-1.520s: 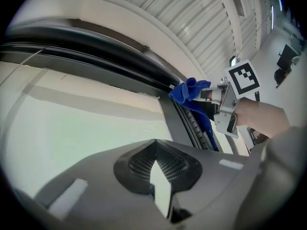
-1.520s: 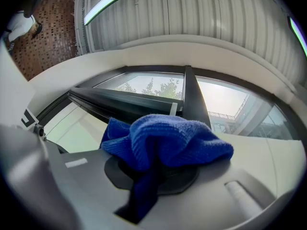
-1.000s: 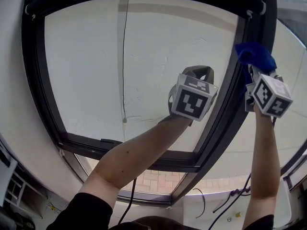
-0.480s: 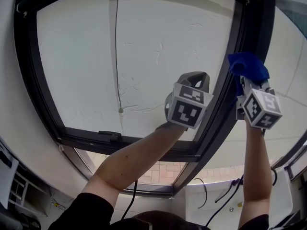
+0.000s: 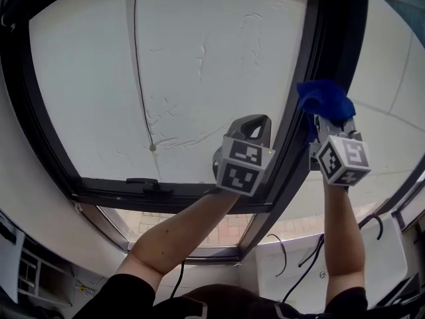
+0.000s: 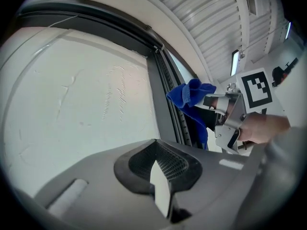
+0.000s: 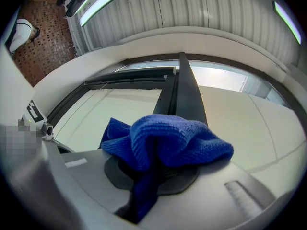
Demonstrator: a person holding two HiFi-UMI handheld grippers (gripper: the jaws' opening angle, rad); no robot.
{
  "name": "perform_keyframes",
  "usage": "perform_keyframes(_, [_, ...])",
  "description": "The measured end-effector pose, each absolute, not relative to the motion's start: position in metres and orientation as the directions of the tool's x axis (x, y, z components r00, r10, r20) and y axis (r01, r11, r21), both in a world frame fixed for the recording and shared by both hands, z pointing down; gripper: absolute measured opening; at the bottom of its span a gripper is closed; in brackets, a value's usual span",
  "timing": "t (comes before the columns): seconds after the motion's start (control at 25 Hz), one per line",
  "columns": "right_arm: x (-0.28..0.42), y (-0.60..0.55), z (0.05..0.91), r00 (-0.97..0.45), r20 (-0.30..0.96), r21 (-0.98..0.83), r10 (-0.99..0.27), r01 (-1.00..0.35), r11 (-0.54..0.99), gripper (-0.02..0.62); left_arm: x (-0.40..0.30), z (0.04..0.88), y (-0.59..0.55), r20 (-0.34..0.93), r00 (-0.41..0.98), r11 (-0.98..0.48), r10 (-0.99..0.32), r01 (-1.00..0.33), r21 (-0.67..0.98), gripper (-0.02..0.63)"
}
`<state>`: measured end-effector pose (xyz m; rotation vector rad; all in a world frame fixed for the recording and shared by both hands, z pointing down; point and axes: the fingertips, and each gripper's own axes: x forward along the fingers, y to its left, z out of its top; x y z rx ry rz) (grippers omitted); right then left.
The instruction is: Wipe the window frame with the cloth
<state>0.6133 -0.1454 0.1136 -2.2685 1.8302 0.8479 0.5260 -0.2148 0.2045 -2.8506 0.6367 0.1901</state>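
A blue cloth [image 5: 324,98] is bunched in my right gripper [image 5: 327,121], which is shut on it. The cloth presses against the dark upright bar of the window frame [image 5: 312,58], on its right side. In the right gripper view the cloth [image 7: 168,138] drapes over the jaws of the right gripper [image 7: 159,163], with the bar [image 7: 189,95] running away just behind it. My left gripper [image 5: 255,126] hovers left of the bar, in front of the pane, shut and holding nothing. From the left gripper [image 6: 156,150] I see the cloth [image 6: 189,95] and the bar [image 6: 160,99].
A thin pull cord [image 5: 136,58] ending in a bead hangs across the pane at the left. A handle [image 5: 143,183] sits on the lower frame rail. Cables [image 5: 312,271] trail at the lower right, and brick paving [image 5: 226,228] shows below through the glass.
My right gripper has slid the cloth down the upright bar, away from the top corner. The left gripper has come down beside it.
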Motion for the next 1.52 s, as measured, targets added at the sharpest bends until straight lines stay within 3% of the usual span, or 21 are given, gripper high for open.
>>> perform_keyframes(0.96, [0.609,-0.145,0.258,0.121,-0.413,0.249,-0.902,-0.938,-0.240,0.054,0.508,0.320,-0.220,-0.050,0.901,-0.886,-0.432,-0.434,-0.165,-0.008])
perform_keyframes(1.52, [0.608,-0.149,0.363,0.114,-0.285,0.301,-0.952,-0.932,-0.201,0.054,0.504,0.398,-0.203,0.047,0.914,-0.909,-0.402,-0.392,-0.144,-0.008])
